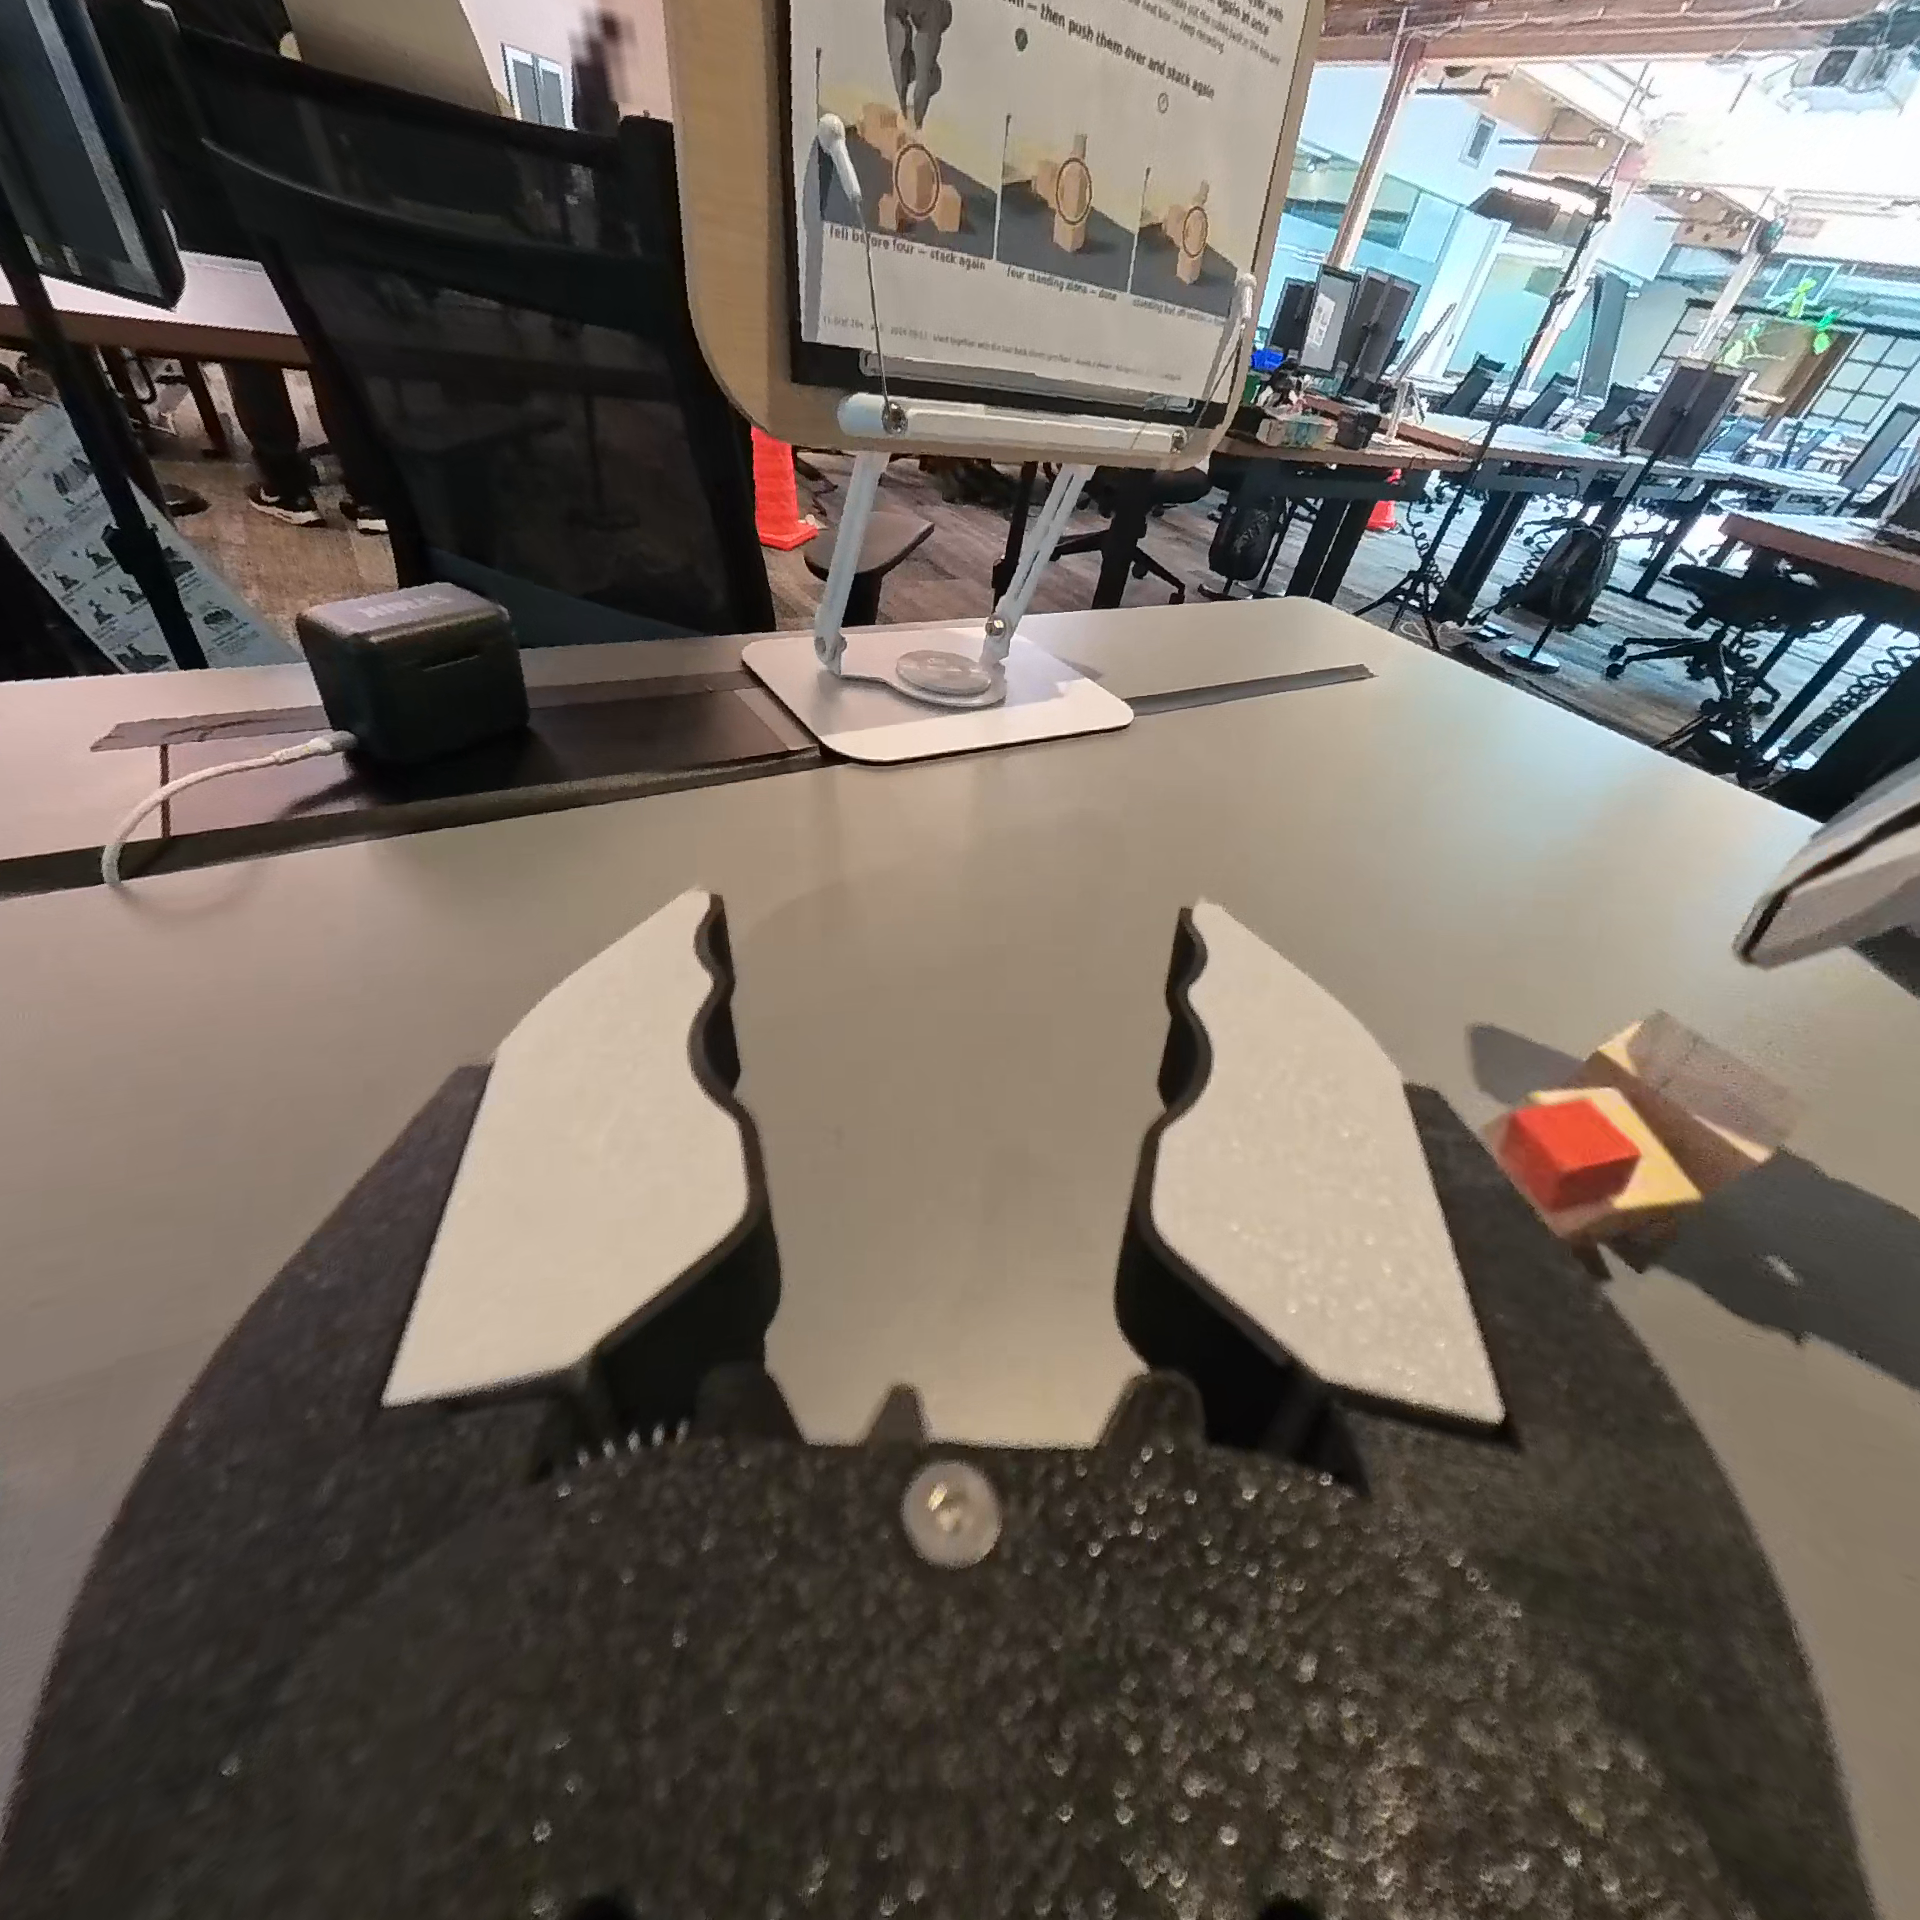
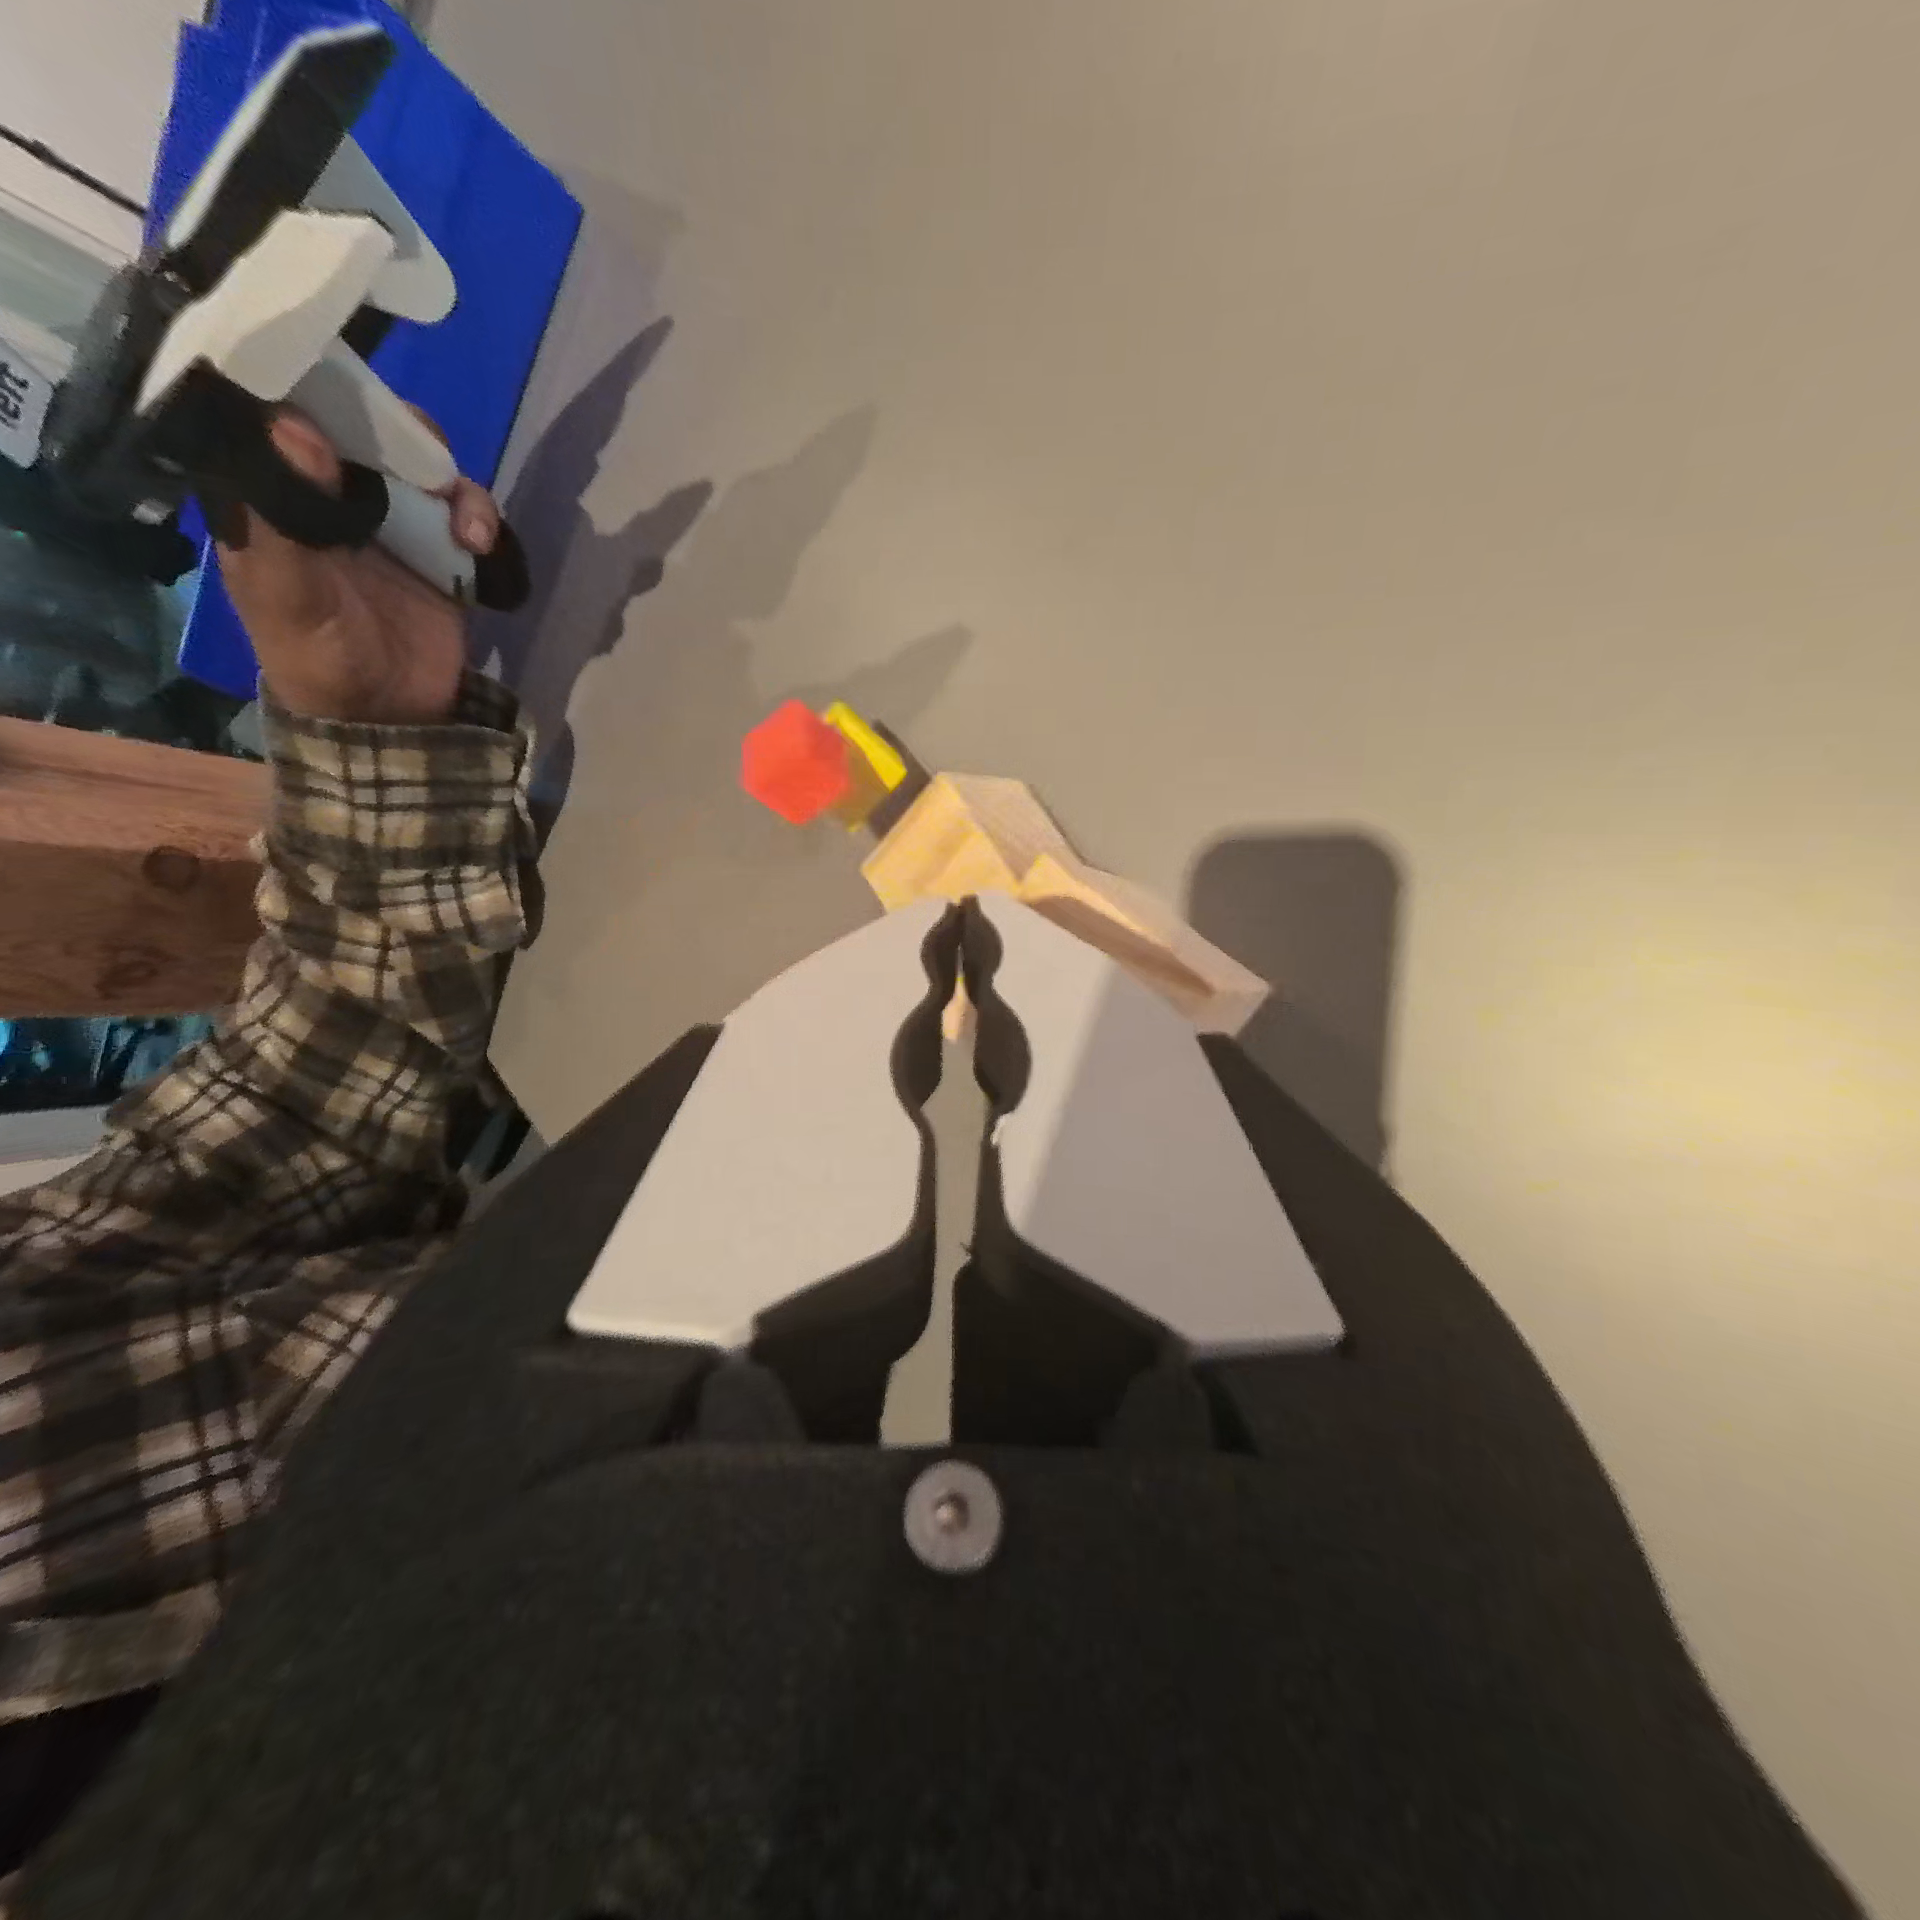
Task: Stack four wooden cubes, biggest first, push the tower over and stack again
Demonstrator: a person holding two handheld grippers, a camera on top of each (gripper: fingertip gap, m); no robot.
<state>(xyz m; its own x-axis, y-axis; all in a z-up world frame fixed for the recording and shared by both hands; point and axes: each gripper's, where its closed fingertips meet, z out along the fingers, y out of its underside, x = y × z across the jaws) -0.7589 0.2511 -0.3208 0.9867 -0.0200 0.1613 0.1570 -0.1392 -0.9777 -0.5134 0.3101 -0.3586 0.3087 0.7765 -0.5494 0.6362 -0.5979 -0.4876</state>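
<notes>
Four cubes lie in a tilted row, motion-blurred in the left wrist view: a small red cube [image 2: 790, 764] [image 1: 1569, 1153], a yellow cube [image 2: 868, 764], a mid-size plain wooden cube [image 2: 956, 831] and the biggest wooden cube [image 2: 1132, 935] [image 1: 1704, 1091]. The row leans over the grey table [image 1: 935, 831], not upright. My right gripper [image 2: 961, 914] is shut and empty, its tips against the side of the wooden cubes. My left gripper [image 1: 953, 914] is open and empty, low over the table, left of the cubes. It also shows in the right wrist view [image 2: 291, 270], held by a hand.
A stand with an instruction sheet [image 1: 1039, 208] rests on its plate [image 1: 935, 717] at the table's far edge. A black box [image 1: 416, 675] with a white cable sits to its left. A plaid sleeve [image 2: 312, 1039] and a blue object [image 2: 488, 270] are left of the cubes.
</notes>
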